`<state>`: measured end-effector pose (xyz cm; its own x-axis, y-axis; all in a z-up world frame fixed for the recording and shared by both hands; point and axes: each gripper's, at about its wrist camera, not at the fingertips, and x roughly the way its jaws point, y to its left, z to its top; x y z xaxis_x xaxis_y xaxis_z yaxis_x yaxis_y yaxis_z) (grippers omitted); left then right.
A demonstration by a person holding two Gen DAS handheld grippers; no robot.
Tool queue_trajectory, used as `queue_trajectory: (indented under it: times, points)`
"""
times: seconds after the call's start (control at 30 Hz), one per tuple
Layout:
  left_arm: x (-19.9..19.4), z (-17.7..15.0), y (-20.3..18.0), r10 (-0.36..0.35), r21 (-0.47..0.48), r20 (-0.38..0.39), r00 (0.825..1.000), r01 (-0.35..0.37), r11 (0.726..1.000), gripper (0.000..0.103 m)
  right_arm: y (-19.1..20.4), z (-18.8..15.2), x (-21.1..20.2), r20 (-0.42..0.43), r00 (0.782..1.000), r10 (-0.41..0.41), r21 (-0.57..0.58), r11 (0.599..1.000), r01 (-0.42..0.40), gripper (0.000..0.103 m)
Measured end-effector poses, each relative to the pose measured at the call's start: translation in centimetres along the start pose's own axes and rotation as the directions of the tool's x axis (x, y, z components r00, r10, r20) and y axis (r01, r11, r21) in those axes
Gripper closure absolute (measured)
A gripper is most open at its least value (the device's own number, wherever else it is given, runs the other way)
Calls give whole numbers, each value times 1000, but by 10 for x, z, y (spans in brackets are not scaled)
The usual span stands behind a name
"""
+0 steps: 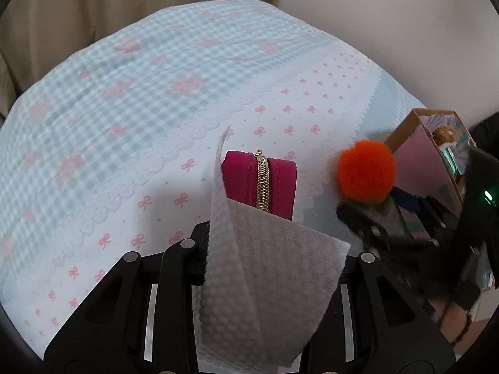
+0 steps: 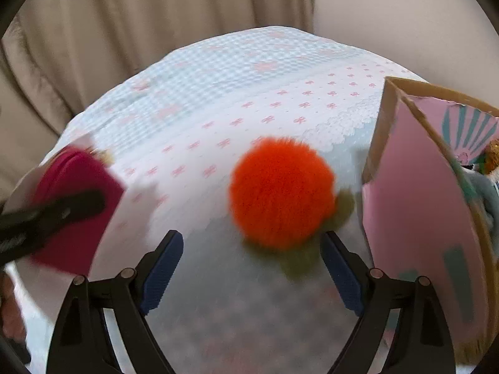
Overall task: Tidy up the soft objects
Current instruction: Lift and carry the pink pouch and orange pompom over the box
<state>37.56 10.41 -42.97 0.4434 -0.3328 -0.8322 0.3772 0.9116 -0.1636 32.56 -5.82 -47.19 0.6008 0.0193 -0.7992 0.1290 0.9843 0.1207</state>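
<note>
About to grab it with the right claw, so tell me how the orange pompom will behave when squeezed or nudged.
The pompom looks fluffy all round, so it will probably squash between the open right claw rather than resist. Its round shape suggests that a nudge may roll it across the bedspread. It seems light for its size, so a fast approach might knock it away toward the box.

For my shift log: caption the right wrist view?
Open right gripper behind fluffy orange pom-pom on bow-print cloth, beside pink cardboard box.
</note>
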Motion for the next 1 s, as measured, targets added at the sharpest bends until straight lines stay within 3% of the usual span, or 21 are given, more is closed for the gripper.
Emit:
queue_trajectory:
  times: [0.1,0.23,0.33,0.43,0.53,0.73,1.0]
  points:
    - [4,-1,3,1,-2,3,1000,-1,1000,76,-4,8,15,9,999,-45,7,999,45,16]
    - [10,-5,5,0,-4,-6,1000,0,1000,76,-8,17,28,11,999,-44,5,999,44,17]
    - [11,-9,7,-8,-18,-8,1000,7,1000,76,-8,22,33,12,999,-42,-9,999,42,41]
    - [9,-11,9,-8,-32,-11,1000,7,999,76,-7,26,39,5,999,-54,-29,998,54,56]
    - [2,-10,10,-7,-46,-10,1000,7,999,76,-7,28,36,-9,999,-32,-40,999,32,63]
    - [-33,5,0,15,-40,10,1000,-15,999,76,0,41,-3,7,1000,13,-69,998,-12,64]
    - [-116,38,-51,47,-3,65,997,-47,999,76,-11,67,-103,25,997,77,-24,997,-77,64]
